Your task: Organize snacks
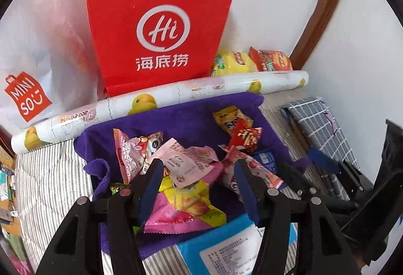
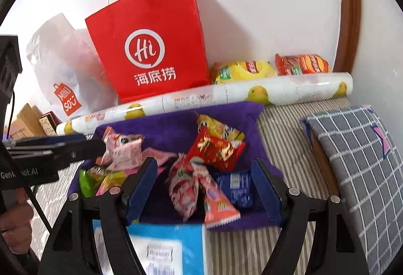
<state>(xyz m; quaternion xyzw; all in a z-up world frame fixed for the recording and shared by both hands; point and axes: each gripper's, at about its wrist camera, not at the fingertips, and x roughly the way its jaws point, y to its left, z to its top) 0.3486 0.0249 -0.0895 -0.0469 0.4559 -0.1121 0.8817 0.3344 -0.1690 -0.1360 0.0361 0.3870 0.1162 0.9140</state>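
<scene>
Striped bedding [image 1: 47, 174] lies bare at the far left, the widest free strip beside the purple towel [image 1: 181, 121] that carries the snacks. Behind the towel a rolled sheet printed with yellow fruit [image 1: 161, 98] runs along its back edge, and a white plastic bag [image 1: 37, 53] and a red paper bag [image 1: 156, 23] stand against the wall, closing that side off.

On the towel the snacks sit in a loose heap: a pink packet [image 1: 186, 164] on top toward the left, a yellow wrapper [image 1: 194, 202] under it, then a red-and-white twisted wrapper [image 2: 191, 184] in the middle, a red packet with gold lettering [image 2: 216, 149] and a yellow one [image 2: 219, 129] behind it, and a dark blue packet [image 2: 236, 186] to the right. A light blue package [image 2: 171, 247] lies at the towel's near edge.

The left gripper [image 1: 197, 175] hangs over the pink and yellow packets, jaws spread, grasping nothing. The right gripper [image 2: 204, 176] hangs spread around the twisted wrapper, not closed on it.

Right of the towel more striped bedding shows, then a grey checked cushion [image 2: 357, 161] near the wall corner. Two chip bags [image 2: 269, 67] lie behind the roll.
</scene>
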